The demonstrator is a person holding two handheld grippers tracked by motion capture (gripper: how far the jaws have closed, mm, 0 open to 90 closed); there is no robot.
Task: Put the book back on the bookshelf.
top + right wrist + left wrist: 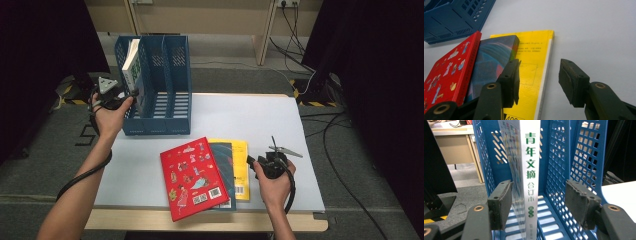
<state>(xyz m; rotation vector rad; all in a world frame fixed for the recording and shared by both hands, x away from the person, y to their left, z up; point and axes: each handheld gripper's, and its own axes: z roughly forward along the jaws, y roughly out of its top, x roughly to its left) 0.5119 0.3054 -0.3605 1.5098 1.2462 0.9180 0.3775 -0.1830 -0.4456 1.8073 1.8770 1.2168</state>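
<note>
At the blue file rack (579,157), left hand-held gripper (539,202) is standing open around the upright magazine (531,170); thin, floppy, glossy, so gripping at its spine.

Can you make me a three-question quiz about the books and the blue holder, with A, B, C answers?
1. Where does the white book stand?
A. In the blue file holder
B. On the floor
C. On the red book

2. How many books lie flat on the table?
A. One
B. Three
C. Five

3. How are the left gripper jaws?
A. Shut tight
B. Open around the white book's spine
C. Holding a pen

Answers: 1 A, it stands upright in the holder's leftmost slot. 2 B, red, dark and yellow overlap. 3 B, gaps show beside the spine.
</note>
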